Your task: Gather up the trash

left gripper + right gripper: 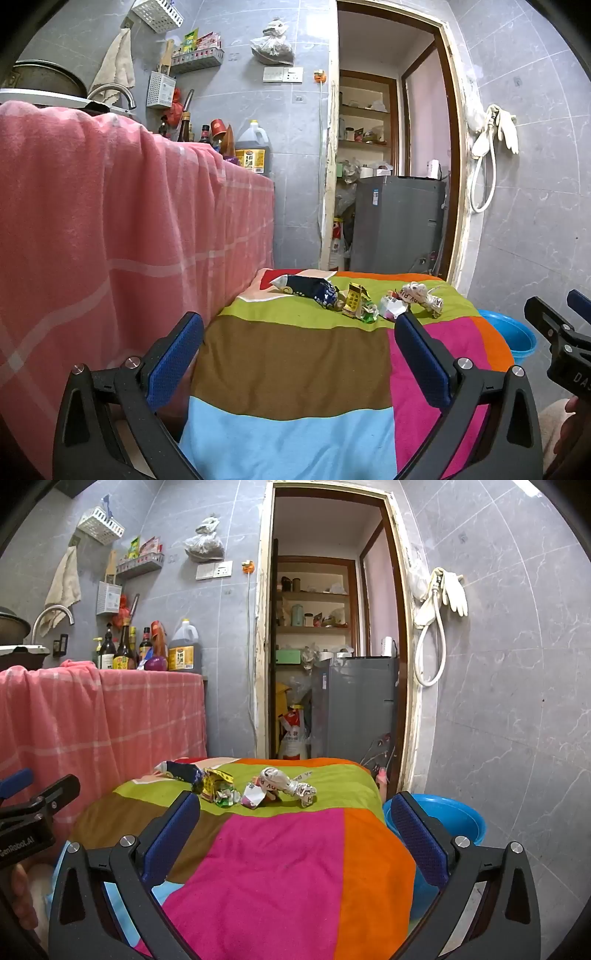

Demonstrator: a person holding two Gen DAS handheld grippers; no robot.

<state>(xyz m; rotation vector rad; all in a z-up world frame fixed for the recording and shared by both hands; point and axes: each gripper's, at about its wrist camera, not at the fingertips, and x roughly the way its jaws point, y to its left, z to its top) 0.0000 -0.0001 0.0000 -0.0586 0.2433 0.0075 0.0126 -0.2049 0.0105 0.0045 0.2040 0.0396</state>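
Several pieces of trash lie in a row at the far end of a table under a patchwork cloth [295, 369]: a dark blue snack bag [314, 290], a yellow wrapper [354, 299], a small crumpled carton [391, 306] and a crumpled white wrapper [421, 295]. They also show in the right wrist view: blue bag [181, 771], yellow wrapper [216, 784], carton [255, 794], white wrapper [288, 784]. My left gripper [299, 321] is open and empty, short of the trash. My right gripper [295, 801] is open and empty, also short of it.
A blue plastic basin [443, 823] stands on the floor right of the table [513, 336]. A counter draped in pink cloth [110, 221] with bottles stands on the left. An open doorway [332, 646] with a grey appliance is behind the table.
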